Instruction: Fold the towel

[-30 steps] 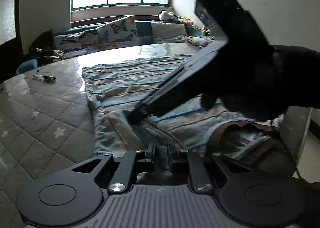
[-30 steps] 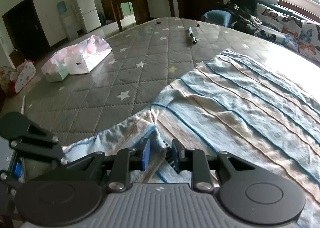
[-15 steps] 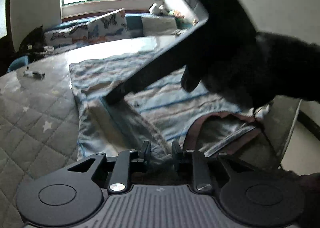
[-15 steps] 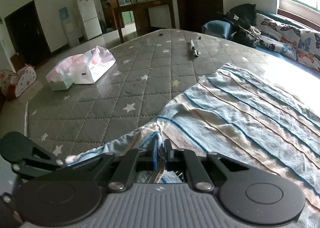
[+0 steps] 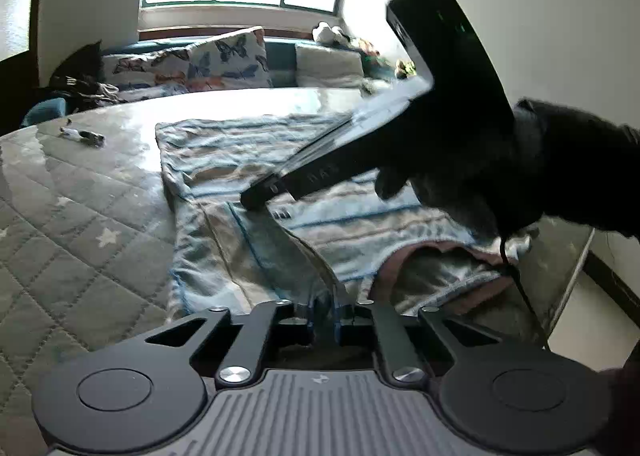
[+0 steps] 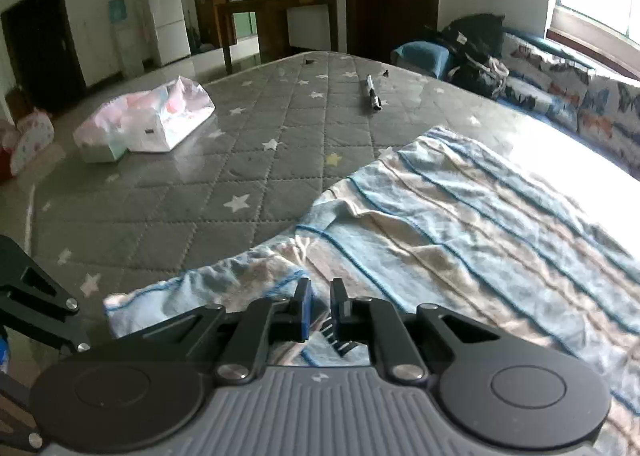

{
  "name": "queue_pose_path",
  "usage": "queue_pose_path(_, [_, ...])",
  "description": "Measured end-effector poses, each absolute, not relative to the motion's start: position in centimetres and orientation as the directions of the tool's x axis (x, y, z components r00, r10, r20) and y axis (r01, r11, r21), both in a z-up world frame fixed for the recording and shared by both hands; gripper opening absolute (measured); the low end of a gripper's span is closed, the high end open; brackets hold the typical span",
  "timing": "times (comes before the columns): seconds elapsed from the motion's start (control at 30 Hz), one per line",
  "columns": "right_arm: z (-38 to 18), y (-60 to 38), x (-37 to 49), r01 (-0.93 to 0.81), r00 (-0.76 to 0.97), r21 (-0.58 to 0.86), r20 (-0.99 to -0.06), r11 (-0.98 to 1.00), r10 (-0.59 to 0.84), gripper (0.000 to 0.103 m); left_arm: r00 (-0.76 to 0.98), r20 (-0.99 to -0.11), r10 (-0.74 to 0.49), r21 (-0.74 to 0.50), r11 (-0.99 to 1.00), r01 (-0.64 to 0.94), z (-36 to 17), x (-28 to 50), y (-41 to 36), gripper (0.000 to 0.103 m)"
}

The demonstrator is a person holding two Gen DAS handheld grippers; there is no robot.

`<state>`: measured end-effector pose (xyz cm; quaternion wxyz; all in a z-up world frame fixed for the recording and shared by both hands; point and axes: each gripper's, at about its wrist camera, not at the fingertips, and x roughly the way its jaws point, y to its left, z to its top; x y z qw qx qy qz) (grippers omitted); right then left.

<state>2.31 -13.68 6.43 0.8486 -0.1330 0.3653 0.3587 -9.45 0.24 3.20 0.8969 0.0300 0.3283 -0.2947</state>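
Striped terry cloth, pale blue and beige, makes up the towel (image 6: 460, 216), which lies spread over a grey quilted mattress (image 6: 240, 160) printed with small stars. Both tools work the towel's near edge, and the cloth runs away from them toward the window, its stripes following that long axis. The left gripper (image 5: 325, 314) is closing, a raised ridge of fabric caught between its jaws. The right gripper (image 6: 319, 308) sits at the towel's near corner with its jaws close together but a narrow gap showing; cloth lies in and under that gap, though a firm pinch cannot be confirmed (the pads do not visibly press). From the left wrist view the right tool's dark body crosses above the towel, so the two hands stand near one another along one edge. Judged from this, the coming move is a lift and carry of the near edge toward the far one. On the mattress well apart from the towel lie a pink-and-white plastic bag (image 6: 152, 124) and a pen-like object (image 6: 371, 94). Butterfly-print cushions (image 5: 192, 64) line the window side; a white fridge (image 6: 166, 16) stands in the background.
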Motion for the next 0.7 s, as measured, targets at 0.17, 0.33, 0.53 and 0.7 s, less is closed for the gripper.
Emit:
queue_pose_path(0.17, [7.2,-13.5,1.8,-0.720,0.483,0.037,-0.690,0.693,0.539,0.011,0.627,-0.575,-0.526,-0.141,0.818,0.558,4.3,-9.6,0.7,0.020])
queue_pose_path(0.33, [5.9,-12.7,1.9,-0.746,0.429,0.033,-0.739,0.665,0.518,0.011,0.665,-0.572,-0.481,-0.143,0.856,0.497,4.7,-8.4,2.0,0.021])
queue_pose_path(0.53, [5.5,-13.7,1.6,-0.756,0.409,0.016,-0.769,0.655,0.491,0.011,0.632,-0.640,-0.437,-0.145,0.876,0.459,2.7,-7.2,2.9,0.022])
queue_pose_path(0.7, [6.0,-14.7,0.4,-0.780,0.410,-0.025,-0.775,0.625,0.481,0.011,0.639,-0.644,-0.421,-0.095,0.872,0.479,3.2,-8.1,2.2,0.028])
